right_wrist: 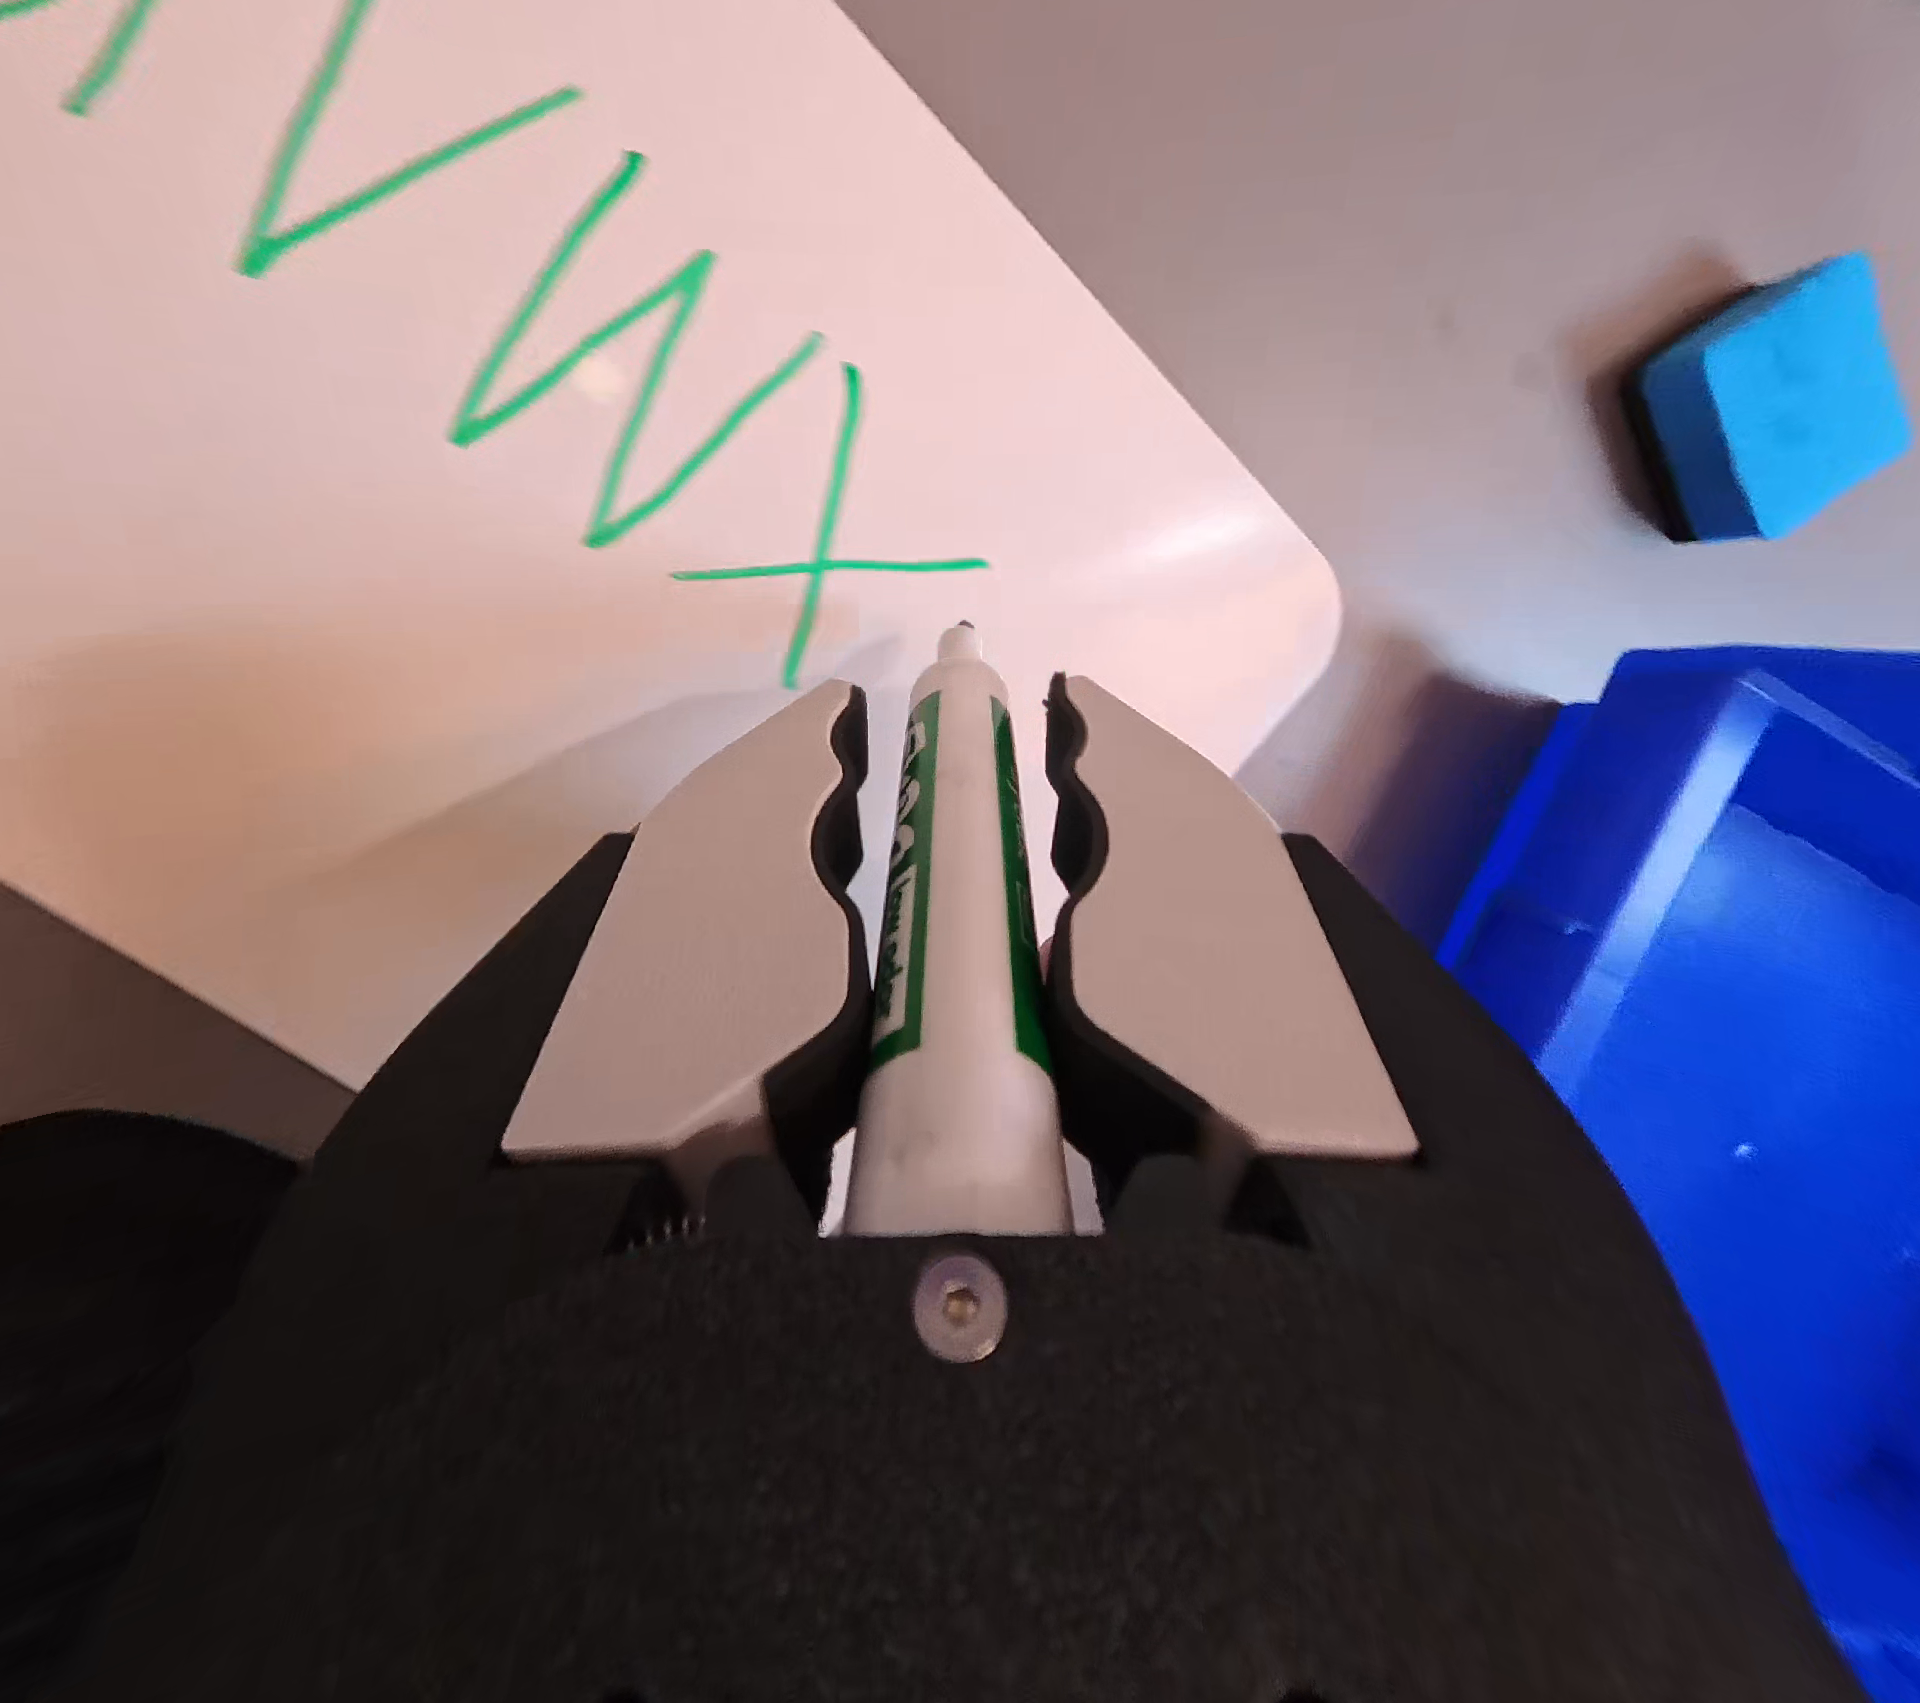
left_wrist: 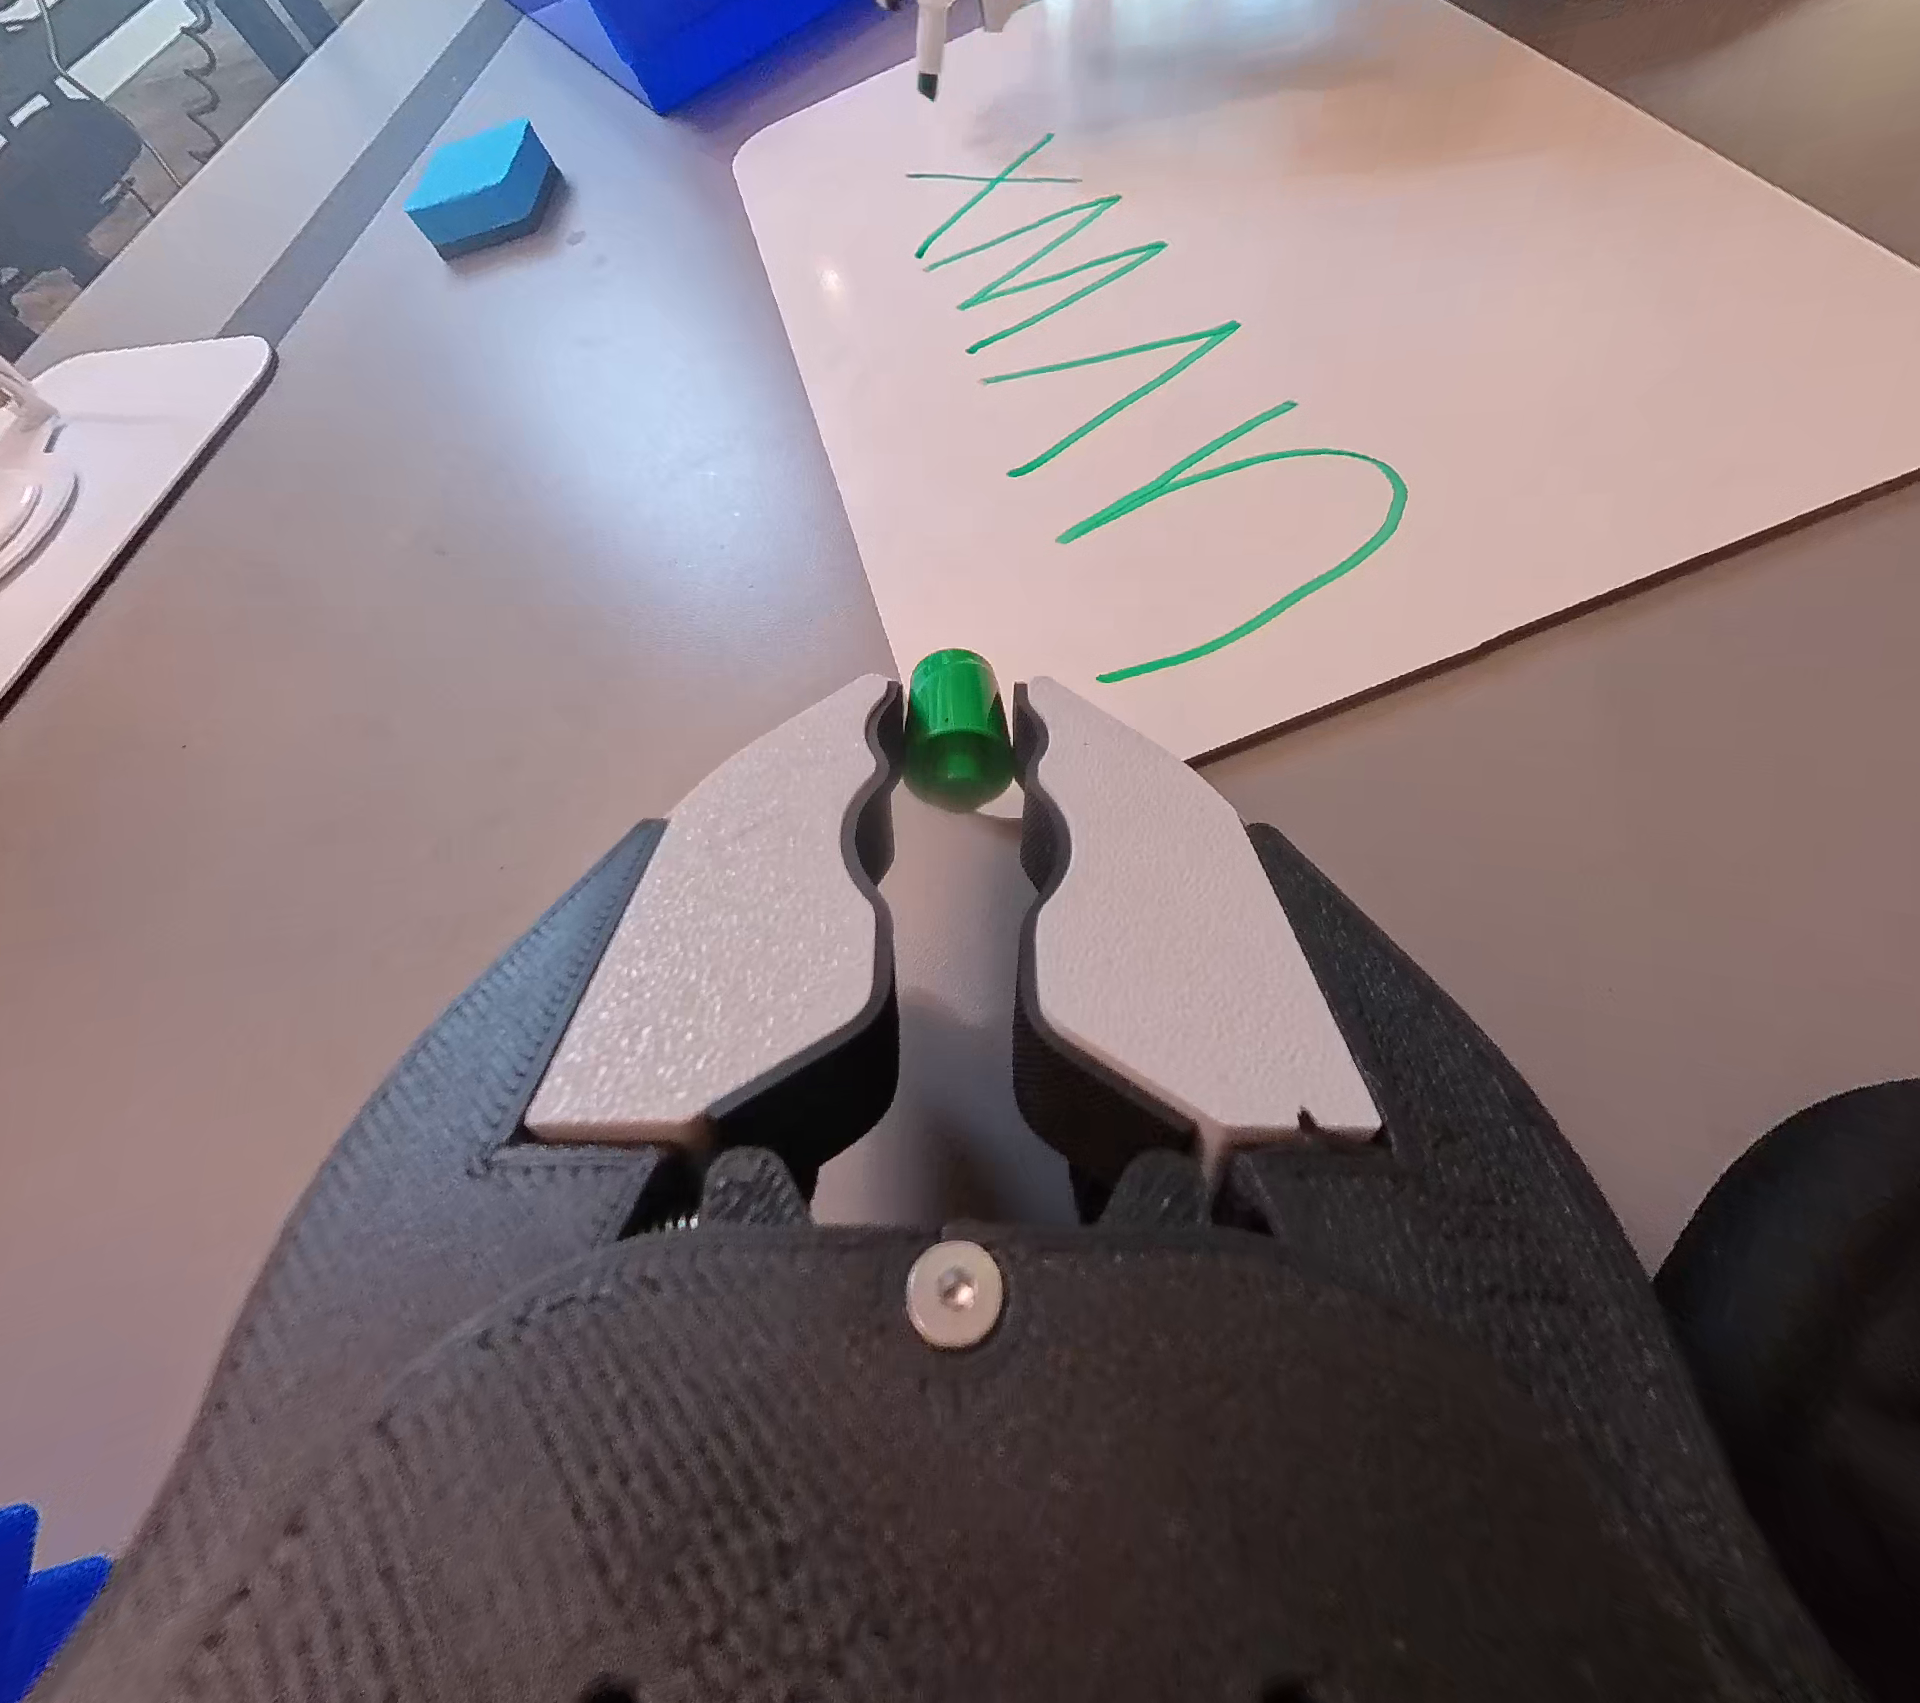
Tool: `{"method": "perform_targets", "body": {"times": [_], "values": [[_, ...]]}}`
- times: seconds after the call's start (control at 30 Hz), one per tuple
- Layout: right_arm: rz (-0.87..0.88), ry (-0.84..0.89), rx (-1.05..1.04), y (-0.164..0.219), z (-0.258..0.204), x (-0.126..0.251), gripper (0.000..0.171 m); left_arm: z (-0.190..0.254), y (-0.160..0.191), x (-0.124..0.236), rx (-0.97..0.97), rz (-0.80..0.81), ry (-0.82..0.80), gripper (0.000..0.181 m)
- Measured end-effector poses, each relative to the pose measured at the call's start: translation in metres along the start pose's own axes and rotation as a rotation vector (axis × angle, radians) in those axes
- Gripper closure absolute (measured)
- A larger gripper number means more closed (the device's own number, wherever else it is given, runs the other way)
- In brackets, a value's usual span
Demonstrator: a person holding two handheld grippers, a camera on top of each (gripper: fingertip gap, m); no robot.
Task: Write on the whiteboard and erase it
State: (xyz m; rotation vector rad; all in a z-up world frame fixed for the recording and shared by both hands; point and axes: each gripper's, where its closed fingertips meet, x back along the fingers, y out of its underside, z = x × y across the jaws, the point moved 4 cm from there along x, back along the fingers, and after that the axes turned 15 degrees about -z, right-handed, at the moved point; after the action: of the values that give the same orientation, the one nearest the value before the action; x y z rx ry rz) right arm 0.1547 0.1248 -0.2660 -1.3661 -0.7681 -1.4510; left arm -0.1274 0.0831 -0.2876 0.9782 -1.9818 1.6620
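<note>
Right claw (right_wrist: 956,697) clamps marker (right_wrist: 951,926); tip just beside green scribble (right_wrist: 540,323) on whiteboard (right_wrist: 312,614).

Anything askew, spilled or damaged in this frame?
Nothing stands out. The whiteboard lies flat with green scribbles, the right gripper holds the uncapped marker, the left gripper holds its green cap, and the blue eraser sits beside the board.

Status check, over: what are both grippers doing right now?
Right gripper shut on green-and-white marker, tip just off white whiteboard. Left gripper shut on green cap. Blue eraser block untouched, nothing blocking.
</note>
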Motion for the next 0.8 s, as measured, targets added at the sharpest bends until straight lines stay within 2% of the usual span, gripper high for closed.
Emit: {"method": "perform_targets", "body": {"times": [0.17, 0.8], "values": [[0.009, -0.013, -0.027, 0.001, 0.015, -0.009, 0.137, -0.001, 0.000, 0.000, 0.006, 0.003, 0.002, 0.161], [-0.001, -0.025, 0.011, -0.015, 0.022, -0.022, 0.137, 0.000, 0.000, 0.000, 0.002, 0.002, 0.007, 0.161]]}}
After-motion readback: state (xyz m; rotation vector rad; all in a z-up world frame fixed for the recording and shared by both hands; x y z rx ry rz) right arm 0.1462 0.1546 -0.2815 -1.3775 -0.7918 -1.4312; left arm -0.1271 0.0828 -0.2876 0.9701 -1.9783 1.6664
